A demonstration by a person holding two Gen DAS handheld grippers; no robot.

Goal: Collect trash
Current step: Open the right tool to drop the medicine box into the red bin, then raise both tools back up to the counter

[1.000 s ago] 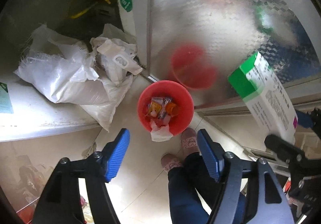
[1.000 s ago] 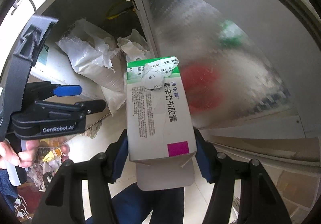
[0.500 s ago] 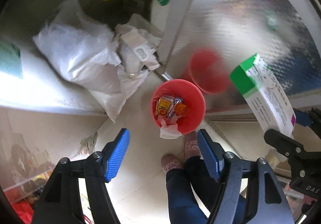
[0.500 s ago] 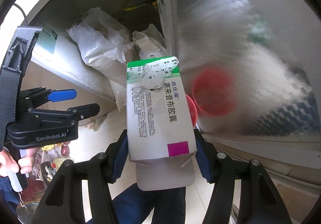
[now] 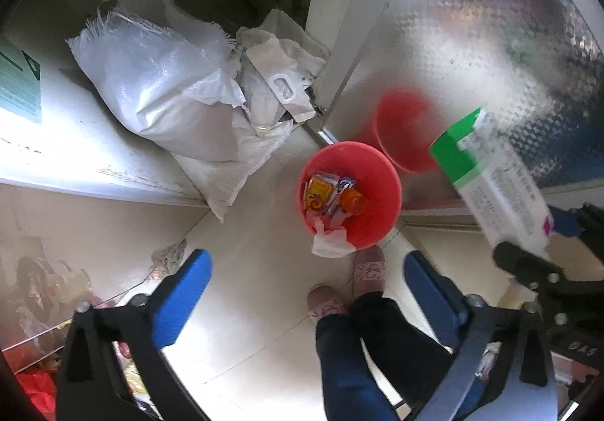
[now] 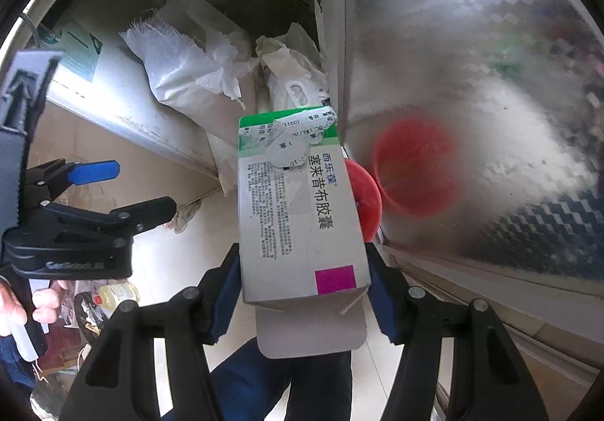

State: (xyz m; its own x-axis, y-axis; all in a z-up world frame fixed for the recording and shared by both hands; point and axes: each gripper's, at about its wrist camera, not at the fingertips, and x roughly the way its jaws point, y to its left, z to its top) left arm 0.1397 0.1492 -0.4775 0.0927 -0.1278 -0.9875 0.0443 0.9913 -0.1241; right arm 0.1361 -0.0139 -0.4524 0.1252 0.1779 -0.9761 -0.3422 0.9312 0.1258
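Nearest: my right gripper (image 6: 304, 275), jaws clamped on the 2 narrow sides of the medicine box (image 6: 298, 217). Thin grey-white card, green band on the far end, magenta square near my pads, torn label, 1 end flap hanging loose toward me. Its long axis runs straight out along my fingers.

My left gripper (image 5: 307, 283) has nothing between its blue pads (image 5: 181, 292); the jaws have just been opening and stand spread wide, pointing at the floor.

Below: pale glossy floor tiles (image 5: 245, 232), and my slippers (image 5: 368, 268) just beside the bin.

Then the red bucket (image 5: 377, 172): round, smooth plastic, upright, already holding wrappers, a small orange bottle and a crumpled white bag draped over its near rim. From the right wrist view only a red sliver shows past the box's right edge, so the bucket lies ahead and below, mostly hidden behind the box. My right hand carries the load; I judge the box needs carrying forward over the rim before release.

Farther: patterned metal door (image 5: 472, 55) mirroring the bucket, frayed woven white sacks (image 5: 158, 81) against the wall.
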